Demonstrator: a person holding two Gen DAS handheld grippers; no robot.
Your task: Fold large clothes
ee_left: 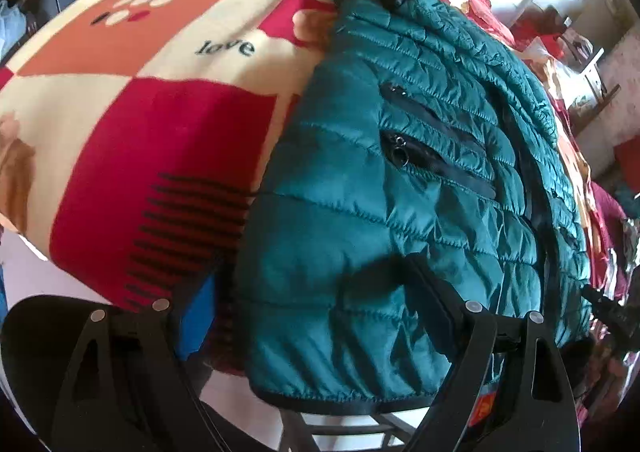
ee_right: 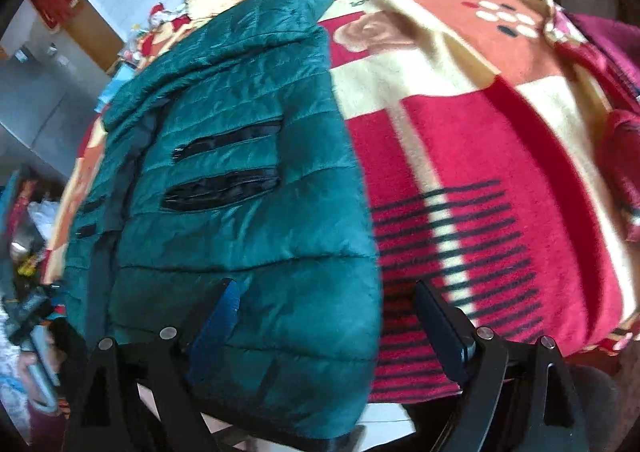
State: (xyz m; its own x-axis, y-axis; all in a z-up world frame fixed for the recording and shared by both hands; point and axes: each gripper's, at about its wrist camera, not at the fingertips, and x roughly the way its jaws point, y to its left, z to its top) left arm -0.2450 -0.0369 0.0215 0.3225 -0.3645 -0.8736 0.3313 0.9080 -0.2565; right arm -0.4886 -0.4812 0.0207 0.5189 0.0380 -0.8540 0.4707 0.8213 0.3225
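Note:
A teal quilted puffer jacket (ee_left: 420,188) lies flat on a bed, front up, with two black zip pockets and a black-trimmed hem at the near edge. In the left wrist view my left gripper (ee_left: 316,304) hovers open over the jacket's near left corner; one finger (ee_left: 432,292) is above the fabric and the other is beside its edge. In the right wrist view the jacket (ee_right: 240,180) fills the left half. My right gripper (ee_right: 332,312) is open over its near right corner, straddling the side edge. Neither gripper's pads press on cloth.
The bed is covered by a red, cream and orange checked blanket (ee_left: 152,100) printed with "love", also seen in the right wrist view (ee_right: 480,140). Crumpled red and cream bedding (ee_left: 492,12) is piled at the far end. The bed's near edge drops to a pale floor (ee_left: 36,276).

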